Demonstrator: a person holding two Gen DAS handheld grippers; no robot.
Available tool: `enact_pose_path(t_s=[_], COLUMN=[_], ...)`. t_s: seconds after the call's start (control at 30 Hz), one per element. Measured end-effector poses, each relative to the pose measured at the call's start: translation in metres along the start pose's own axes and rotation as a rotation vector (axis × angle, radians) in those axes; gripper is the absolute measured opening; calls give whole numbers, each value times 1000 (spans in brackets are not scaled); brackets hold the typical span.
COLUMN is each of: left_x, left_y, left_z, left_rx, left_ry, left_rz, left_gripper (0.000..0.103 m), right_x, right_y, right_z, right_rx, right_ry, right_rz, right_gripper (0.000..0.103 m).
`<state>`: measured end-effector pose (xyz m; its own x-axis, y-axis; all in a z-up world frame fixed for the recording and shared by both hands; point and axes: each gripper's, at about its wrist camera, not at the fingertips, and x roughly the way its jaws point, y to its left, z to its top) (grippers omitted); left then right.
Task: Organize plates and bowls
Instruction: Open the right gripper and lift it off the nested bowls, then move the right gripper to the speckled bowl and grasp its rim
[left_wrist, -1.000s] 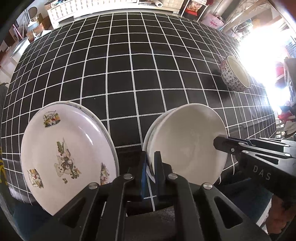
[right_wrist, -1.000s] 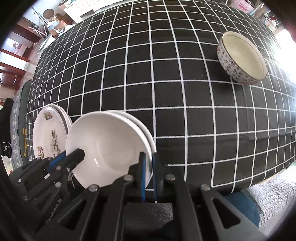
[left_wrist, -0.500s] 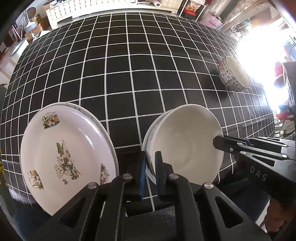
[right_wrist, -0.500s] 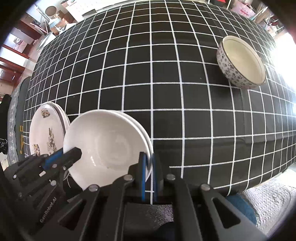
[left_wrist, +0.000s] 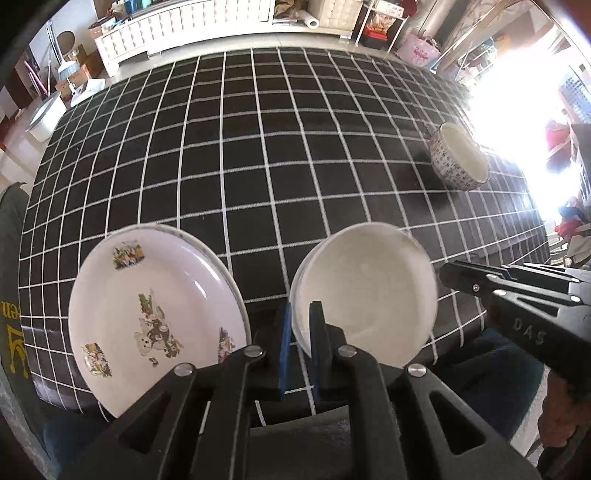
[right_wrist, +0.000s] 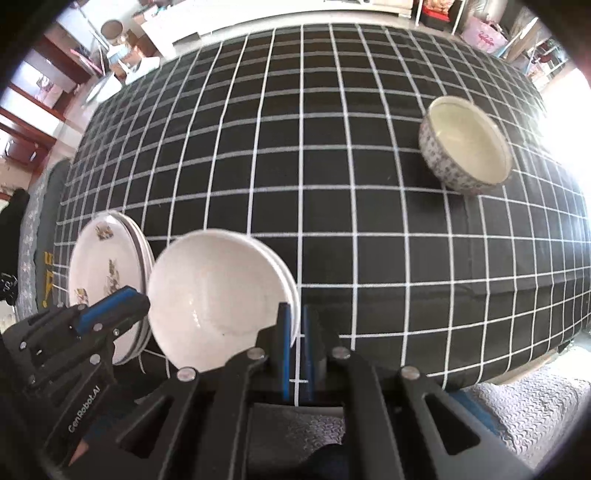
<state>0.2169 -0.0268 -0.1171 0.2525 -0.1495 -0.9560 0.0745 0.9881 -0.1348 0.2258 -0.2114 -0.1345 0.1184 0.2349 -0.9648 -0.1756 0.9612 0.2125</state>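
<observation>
The surface (left_wrist: 258, 147) wears a black cloth crossed by thin white lines into squares. At lower left the plate (left_wrist: 155, 317) is white with small cartoon bear pictures in green and brown. The bowl (left_wrist: 369, 295) beside it is plain white. The far bowl (right_wrist: 465, 155), upper right, is cream inside, with a blue-grey speckled print outside. Black fingers (left_wrist: 284, 343) carry blue pads.

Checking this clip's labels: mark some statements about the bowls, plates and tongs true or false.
1. Both tongs grip the white bowl's rim. True: left tongs and right tongs pinch opposite edges of the white bowl.
2. The patterned bowl is nested in the white one. False: the patterned bowl stands apart, far across the checked tablecloth.
3. The cartoon plates lie beside the white bowl. True.
4. The patterned bowl is upside down. False: it stands upright.
</observation>
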Motion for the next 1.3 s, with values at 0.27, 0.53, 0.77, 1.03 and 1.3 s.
enact_pose_path(t_s=[0.27,0.53,0.77,1.03,1.3], left_x=[-27,-51,-54,-35,-2], left_y=[-20,-62,-102,-145,-172], left_z=[9,27,51,77,110], left_rx=[26,82,138,192,202], left_ry=[-49,-112,-140,-131,-94], left_rz=[-28,-42,-51,-59,-47], left_gripper=[8,22,25,36,38], right_x=[-50,-98,-108,-97,-86], right_y=[-29,-61,-98,-140,-170], right_z=[-1,2,9,25,47], right_rx=[39,52,100,152,134], right_ry=[-103,-226,-248,-220,-200], right_rz=[69,86,63,43,-8], right_gripper=[10,10,10,15,48])
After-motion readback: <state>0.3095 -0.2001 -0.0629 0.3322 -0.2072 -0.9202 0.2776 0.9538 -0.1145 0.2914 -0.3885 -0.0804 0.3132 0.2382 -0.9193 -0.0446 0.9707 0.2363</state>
